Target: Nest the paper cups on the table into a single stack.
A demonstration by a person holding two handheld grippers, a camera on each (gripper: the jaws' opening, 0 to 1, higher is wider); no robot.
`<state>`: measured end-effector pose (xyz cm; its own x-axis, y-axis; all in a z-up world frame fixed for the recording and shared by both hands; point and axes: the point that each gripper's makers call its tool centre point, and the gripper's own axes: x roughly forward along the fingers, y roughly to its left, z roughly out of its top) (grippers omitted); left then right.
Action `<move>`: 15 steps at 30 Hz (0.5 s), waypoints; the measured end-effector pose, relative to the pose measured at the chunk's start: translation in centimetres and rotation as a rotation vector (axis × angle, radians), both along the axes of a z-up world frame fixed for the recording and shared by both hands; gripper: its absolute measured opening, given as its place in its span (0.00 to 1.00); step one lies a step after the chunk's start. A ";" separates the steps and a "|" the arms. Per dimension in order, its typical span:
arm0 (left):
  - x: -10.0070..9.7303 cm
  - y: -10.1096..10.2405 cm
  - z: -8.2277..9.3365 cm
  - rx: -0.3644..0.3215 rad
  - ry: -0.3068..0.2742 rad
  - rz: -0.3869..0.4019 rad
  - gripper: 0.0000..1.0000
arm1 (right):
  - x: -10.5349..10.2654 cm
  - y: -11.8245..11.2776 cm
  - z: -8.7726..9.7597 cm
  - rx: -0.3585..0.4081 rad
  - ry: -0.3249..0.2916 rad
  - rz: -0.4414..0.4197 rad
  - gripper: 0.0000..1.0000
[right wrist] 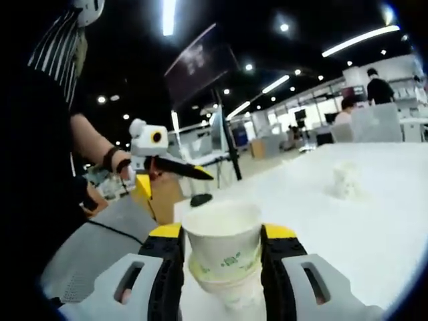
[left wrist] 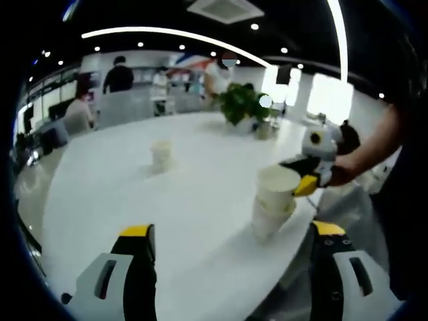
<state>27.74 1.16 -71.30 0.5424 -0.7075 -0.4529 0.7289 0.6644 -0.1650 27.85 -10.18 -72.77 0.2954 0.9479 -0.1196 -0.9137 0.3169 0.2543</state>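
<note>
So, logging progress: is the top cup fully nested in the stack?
Not fully. The top cup, between the right tongs, rides high above the stack's rims.

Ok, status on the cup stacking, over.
Right gripper shut on top cup of the stack. Left gripper open, empty. Lone cup still out on table. Nothing in the way.

No text, label, brand, number or sign here can be read.
</note>
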 end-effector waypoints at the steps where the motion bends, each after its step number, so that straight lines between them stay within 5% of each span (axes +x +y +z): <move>1: 0.1 0.0 0.1 -0.001 -0.002 0.001 0.94 | 0.0 0.0 0.0 -0.002 0.000 -0.001 0.44; 15: -0.2 0.1 0.1 -0.004 -0.002 0.007 0.94 | -0.1 -0.6 -1.2 -0.064 -0.003 -0.026 0.59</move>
<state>27.53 1.25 -71.24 0.5479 -0.7058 -0.4490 0.7247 0.6686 -0.1667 27.76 -10.79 -73.93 0.3199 0.9304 -0.1789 -0.9057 0.3557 0.2305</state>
